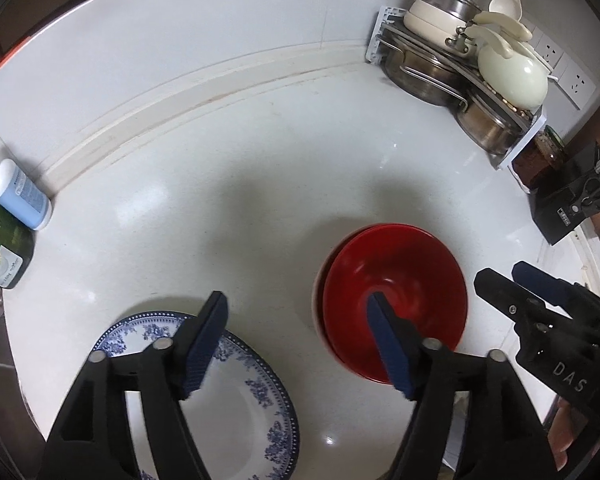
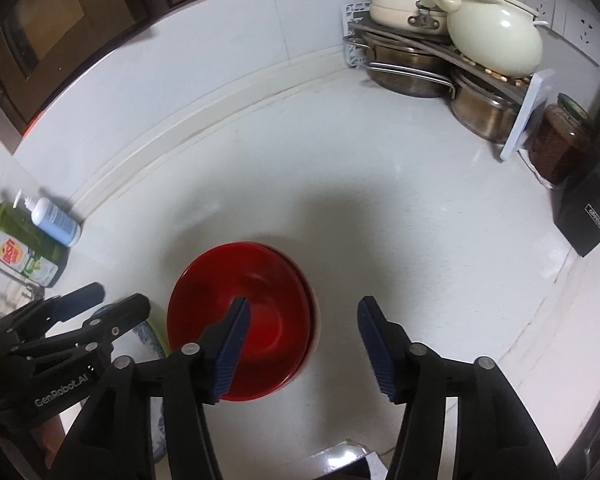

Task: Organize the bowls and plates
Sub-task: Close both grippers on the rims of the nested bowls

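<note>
Two stacked red bowls point(image 1: 404, 280) sit on the white counter point(image 1: 260, 184); they also show in the right wrist view point(image 2: 220, 292). A blue-and-white patterned plate point(image 1: 240, 404) lies left of the bowls, and only its edge shows in the right wrist view point(image 2: 148, 336). My left gripper point(image 1: 296, 312) is open and empty, above the gap between the plate and the bowls. My right gripper point(image 2: 304, 320) is open and empty, its left finger over the bowls. In the left wrist view, the right gripper point(image 1: 500, 276) shows to the right of the bowls.
A corner rack point(image 1: 452, 64) holds steel pots and a cream pot point(image 2: 496, 36) at the back right. A jar point(image 2: 560, 144) and a black box point(image 2: 592, 212) stand at the right. A blue bottle point(image 1: 20, 196) and a green soap bottle point(image 2: 20, 248) stand at the left.
</note>
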